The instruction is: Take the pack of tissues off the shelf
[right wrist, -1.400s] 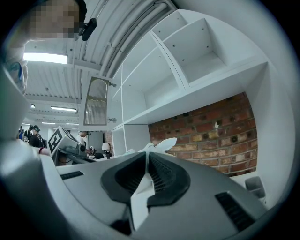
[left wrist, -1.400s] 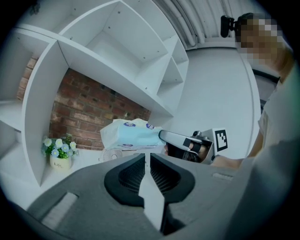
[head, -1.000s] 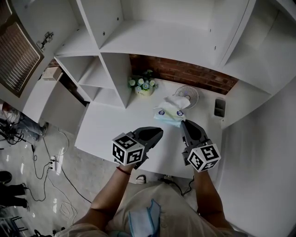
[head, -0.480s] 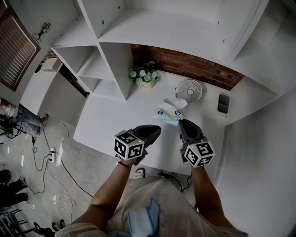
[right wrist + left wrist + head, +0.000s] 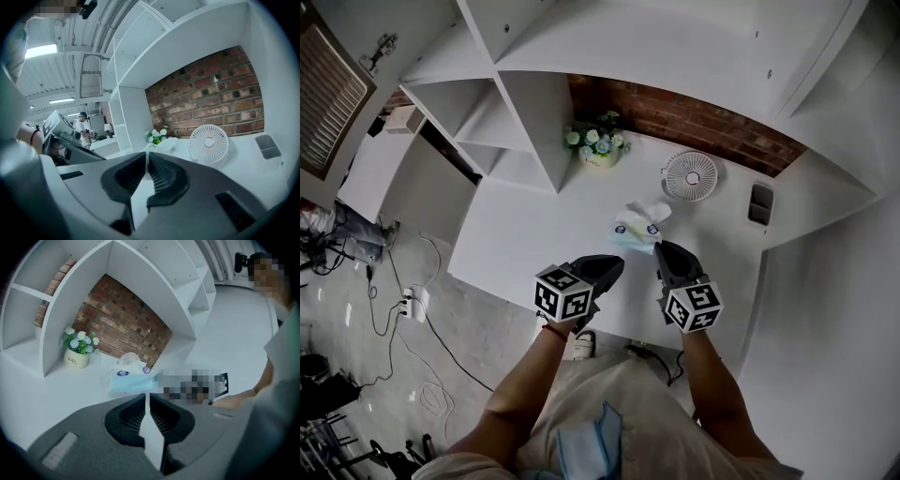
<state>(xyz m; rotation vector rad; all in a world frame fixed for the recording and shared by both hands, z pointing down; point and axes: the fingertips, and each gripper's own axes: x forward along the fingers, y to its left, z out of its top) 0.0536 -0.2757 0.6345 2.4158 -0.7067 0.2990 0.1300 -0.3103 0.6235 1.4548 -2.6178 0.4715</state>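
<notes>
The pack of tissues (image 5: 637,230), pale blue with a white tissue sticking out of its top, lies on the white desk (image 5: 516,244), in front of the fan. In the left gripper view the pack (image 5: 129,379) lies just beyond my jaws. My left gripper (image 5: 617,264) is a little left of and nearer than the pack; its jaws are closing, tips nearly together (image 5: 146,395), nothing between them. My right gripper (image 5: 661,251) is just right of the pack's near corner, apart from it, shut and empty (image 5: 147,154).
A small white fan (image 5: 690,175) stands behind the pack and a flower pot (image 5: 598,148) to its left. A dark rectangular object (image 5: 760,202) lies at the right. White shelf compartments (image 5: 525,141) rise at the back left. The desk's front edge runs under both grippers.
Both grippers have come slightly nearer each other at the desk's front and the head view has shifted. The pack has not moved.
</notes>
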